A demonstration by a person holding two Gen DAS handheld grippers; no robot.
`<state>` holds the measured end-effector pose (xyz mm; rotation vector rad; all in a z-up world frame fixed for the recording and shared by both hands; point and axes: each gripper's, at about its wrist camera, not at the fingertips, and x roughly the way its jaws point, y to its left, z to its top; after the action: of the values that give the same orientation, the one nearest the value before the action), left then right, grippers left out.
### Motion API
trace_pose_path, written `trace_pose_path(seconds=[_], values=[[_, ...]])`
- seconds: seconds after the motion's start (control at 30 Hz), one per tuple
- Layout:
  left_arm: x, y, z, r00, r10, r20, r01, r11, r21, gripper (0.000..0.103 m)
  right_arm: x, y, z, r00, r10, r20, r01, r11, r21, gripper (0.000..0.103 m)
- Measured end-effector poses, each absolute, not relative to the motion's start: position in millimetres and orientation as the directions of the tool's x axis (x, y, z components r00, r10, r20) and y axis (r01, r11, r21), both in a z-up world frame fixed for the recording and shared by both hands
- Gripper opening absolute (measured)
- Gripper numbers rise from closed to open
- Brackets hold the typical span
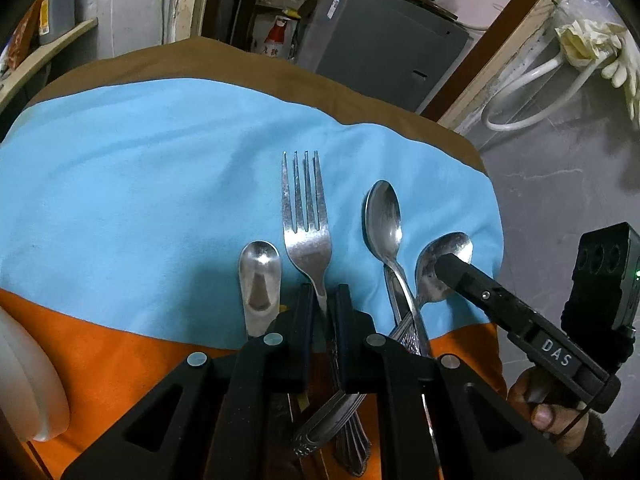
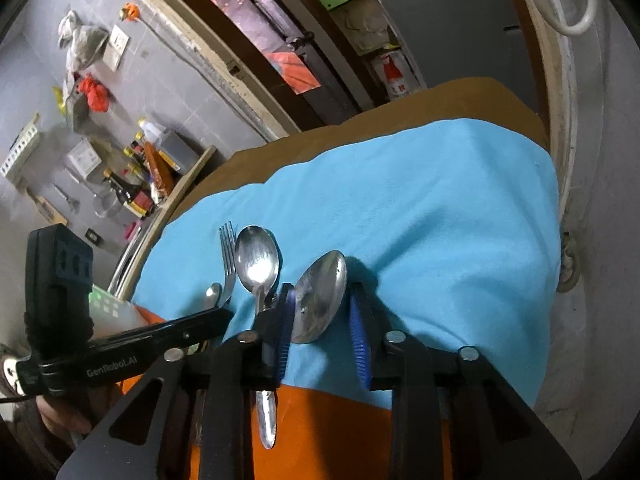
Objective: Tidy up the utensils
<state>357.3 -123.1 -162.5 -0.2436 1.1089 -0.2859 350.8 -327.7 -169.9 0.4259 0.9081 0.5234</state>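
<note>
On the blue cloth (image 1: 160, 180) lie a fork (image 1: 306, 216), a short spoon (image 1: 260, 276) to its left and a long spoon (image 1: 382, 216) to its right. My left gripper (image 1: 324, 292) is shut on the fork's neck, with the fork flat on the cloth. A second spoon (image 1: 444, 264) lies crossed over the long spoon's handle. My right gripper (image 2: 322, 286) has its blue pads on either side of that spoon's bowl (image 2: 320, 300), and the bowl sits tilted between them. In the left wrist view one right finger (image 1: 452, 268) rests over the bowl.
An orange cloth (image 1: 100, 360) covers the near part of the brown table (image 1: 200, 52). A white container (image 1: 28, 380) stands at the near left edge. A grey cabinet (image 1: 384, 36) stands behind the table. A hand (image 1: 540, 404) holds the right gripper.
</note>
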Motion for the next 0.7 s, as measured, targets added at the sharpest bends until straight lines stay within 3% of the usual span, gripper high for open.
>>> trace_pose_path(seconds=[0.3,0.7], values=[[341.5,-116.1,-153.8,0.460,-0.381,-0.802,0.076,0.917,-0.392,0.002,337.3,-328.2,-161.8,0.545,0.588,-0.598,-0.231,0.791,0.567,0.006],[276.5,-113.8,-107.4,0.724,-0.328,-0.606,0.144,0.932,-0.332,0.002,283.9,-313.7,-101.8,0.774,0.420,-0.473,-0.287,0.900,0.328,0.006]])
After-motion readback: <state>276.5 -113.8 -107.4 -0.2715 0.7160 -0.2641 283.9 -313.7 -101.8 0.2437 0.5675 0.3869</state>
